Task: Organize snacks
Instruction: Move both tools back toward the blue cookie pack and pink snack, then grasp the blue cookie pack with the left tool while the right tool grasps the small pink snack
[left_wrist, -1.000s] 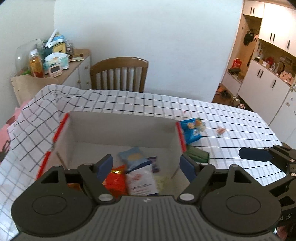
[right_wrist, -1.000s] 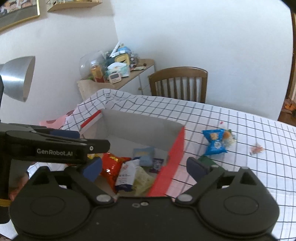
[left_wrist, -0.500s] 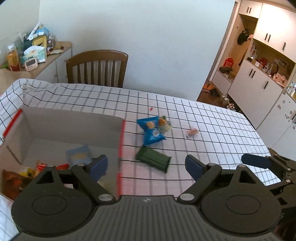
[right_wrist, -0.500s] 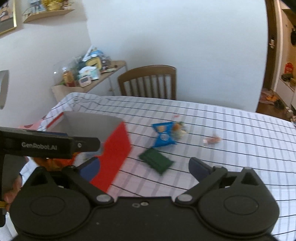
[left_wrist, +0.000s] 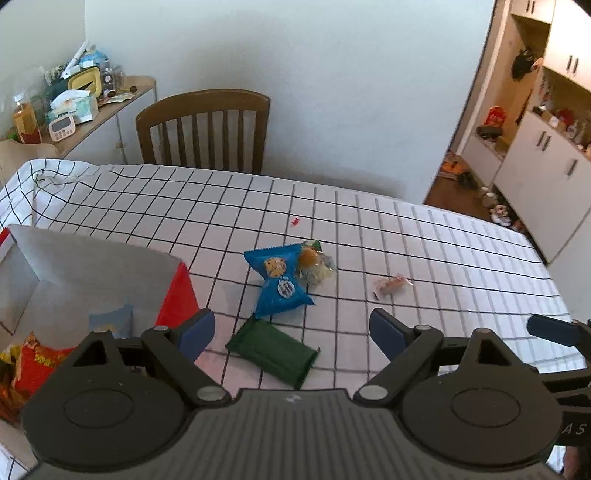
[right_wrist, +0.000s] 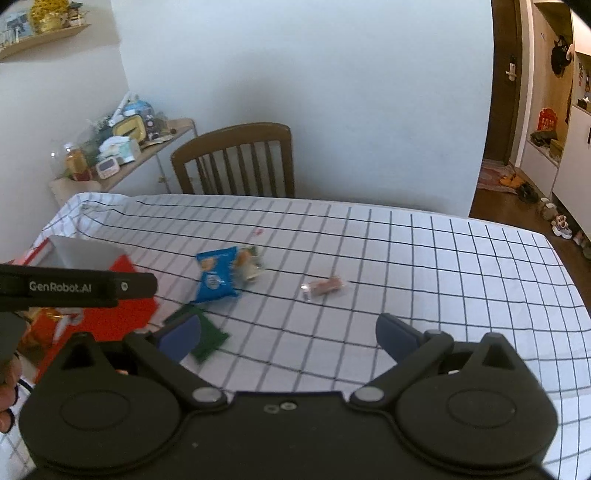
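A red-sided cardboard box (left_wrist: 177, 295) (right_wrist: 125, 310) with several snack packs inside stands at the left of the checked tablecloth. Loose on the cloth lie a blue cookie pack (left_wrist: 279, 282) (right_wrist: 216, 278), a clear wrapped snack (left_wrist: 314, 264) (right_wrist: 251, 264) touching it, a dark green packet (left_wrist: 273, 350) (right_wrist: 208, 338) and a small pink wrapped snack (left_wrist: 391, 284) (right_wrist: 325, 286). My left gripper (left_wrist: 291, 332) is open and empty above the green packet. My right gripper (right_wrist: 288, 334) is open and empty, near the pink snack.
A wooden chair (left_wrist: 207, 129) stands at the table's far side. A cluttered sideboard (left_wrist: 74, 107) is at the back left, white cabinets (left_wrist: 546, 158) at the right. A tiny red scrap (left_wrist: 295, 220) lies on the cloth.
Both grippers have swung right, away from over the box toward the loose snacks on the cloth. Both stayed open and empty.
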